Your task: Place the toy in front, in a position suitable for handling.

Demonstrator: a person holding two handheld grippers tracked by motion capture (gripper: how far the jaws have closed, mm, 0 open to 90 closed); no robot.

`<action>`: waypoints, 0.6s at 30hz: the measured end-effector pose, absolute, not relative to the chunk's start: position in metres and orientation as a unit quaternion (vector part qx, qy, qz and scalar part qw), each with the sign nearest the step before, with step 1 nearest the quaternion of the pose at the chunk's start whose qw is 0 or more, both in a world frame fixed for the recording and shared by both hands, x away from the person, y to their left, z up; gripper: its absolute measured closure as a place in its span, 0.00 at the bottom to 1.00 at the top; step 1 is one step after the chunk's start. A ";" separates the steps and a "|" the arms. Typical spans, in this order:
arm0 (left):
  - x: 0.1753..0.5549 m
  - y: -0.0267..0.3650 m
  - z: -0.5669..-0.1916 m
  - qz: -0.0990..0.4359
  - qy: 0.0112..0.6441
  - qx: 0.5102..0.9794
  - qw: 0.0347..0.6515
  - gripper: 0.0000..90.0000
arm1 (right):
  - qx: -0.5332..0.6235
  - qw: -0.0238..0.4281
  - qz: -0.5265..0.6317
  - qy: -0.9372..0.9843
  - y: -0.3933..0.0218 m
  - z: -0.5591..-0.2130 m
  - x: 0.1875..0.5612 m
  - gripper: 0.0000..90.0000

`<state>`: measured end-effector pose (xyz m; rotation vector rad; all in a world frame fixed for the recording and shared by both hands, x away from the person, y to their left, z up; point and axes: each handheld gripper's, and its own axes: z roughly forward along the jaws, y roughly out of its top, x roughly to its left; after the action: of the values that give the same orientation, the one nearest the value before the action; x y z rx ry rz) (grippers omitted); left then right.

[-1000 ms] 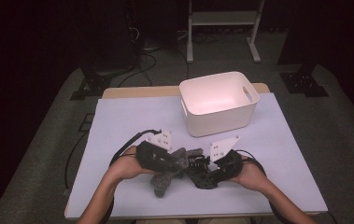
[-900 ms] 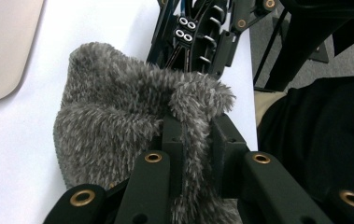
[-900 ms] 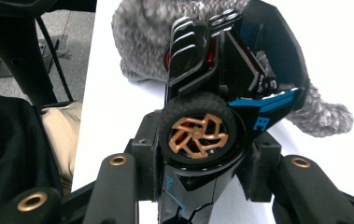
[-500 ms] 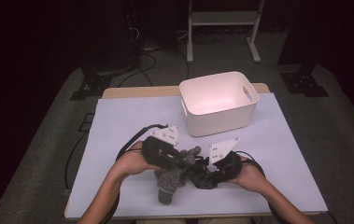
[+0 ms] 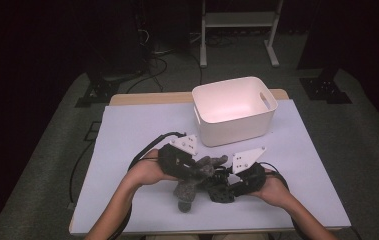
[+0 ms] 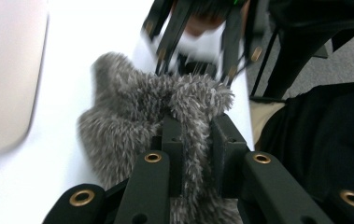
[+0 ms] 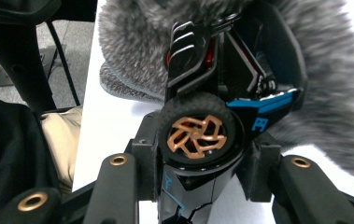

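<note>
A grey fuzzy plush piece (image 5: 188, 186) lies on the white table near the front edge. My left gripper (image 5: 198, 170) is shut on a fold of its fur (image 6: 194, 126), pinched between the two black jaws. A black toy car (image 5: 220, 189) with blue trim and a bronze wheel (image 7: 197, 134) sits beside it. My right gripper (image 7: 202, 161) is shut across the car's wheel end, and the right gripper (image 5: 227, 184) meets the left one over the plush. The car's far end is pressed into the fur (image 7: 333, 88); how deep it sits I cannot tell.
An empty white bin (image 5: 234, 110) with handle cut-outs stands behind the hands, and its wall (image 6: 4, 70) is close on the left in the left gripper view. The table's front edge (image 5: 207, 231) is just below the forearms. A cable (image 5: 149, 150) loops left of the left hand.
The grey plush has stretched a little toward the front edge below the left gripper. Both hands have stayed almost in place, and both grips are unchanged.
</note>
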<state>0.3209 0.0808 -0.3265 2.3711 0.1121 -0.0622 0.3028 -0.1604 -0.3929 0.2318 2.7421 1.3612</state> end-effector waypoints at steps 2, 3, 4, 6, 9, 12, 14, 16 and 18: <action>0.323 0.087 -0.336 -0.033 0.056 0.925 0.374 0.87 | 0.079 0.035 0.446 0.891 -0.163 -0.393 0.303 0.62; 0.323 0.088 -0.338 -0.037 0.059 0.924 0.377 0.87 | 0.081 0.035 0.447 0.890 -0.163 -0.393 0.302 0.62; 0.323 0.089 -0.340 -0.040 0.061 0.921 0.382 0.87 | 0.081 0.036 0.448 0.890 -0.163 -0.394 0.303 0.62; 0.323 0.089 -0.339 -0.041 0.056 0.920 0.385 0.87 | 0.080 0.035 0.448 0.890 -0.162 -0.394 0.302 0.62; 0.323 0.087 -0.332 -0.035 0.048 0.922 0.383 0.87 | 0.078 0.035 0.446 0.891 -0.159 -0.393 0.303 0.62; 0.322 0.087 -0.326 -0.031 0.045 0.922 0.383 0.87 | 0.071 0.035 0.445 0.892 -0.152 -0.392 0.303 0.62; 0.321 0.089 -0.320 -0.025 0.047 0.922 0.385 0.87 | 0.068 0.034 0.450 0.890 -0.147 -0.392 0.304 0.62; 0.319 0.093 -0.315 -0.017 0.048 0.921 0.386 0.87 | 0.065 0.034 0.457 0.887 -0.141 -0.391 0.306 0.62; 0.318 0.097 -0.310 -0.011 0.049 0.921 0.386 0.87 | 0.060 0.032 0.459 0.886 -0.132 -0.389 0.308 0.62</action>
<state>0.3180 0.0972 -0.3103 2.3458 0.1260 -0.0284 0.3076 -0.1324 -0.3894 0.1859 2.7270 1.4134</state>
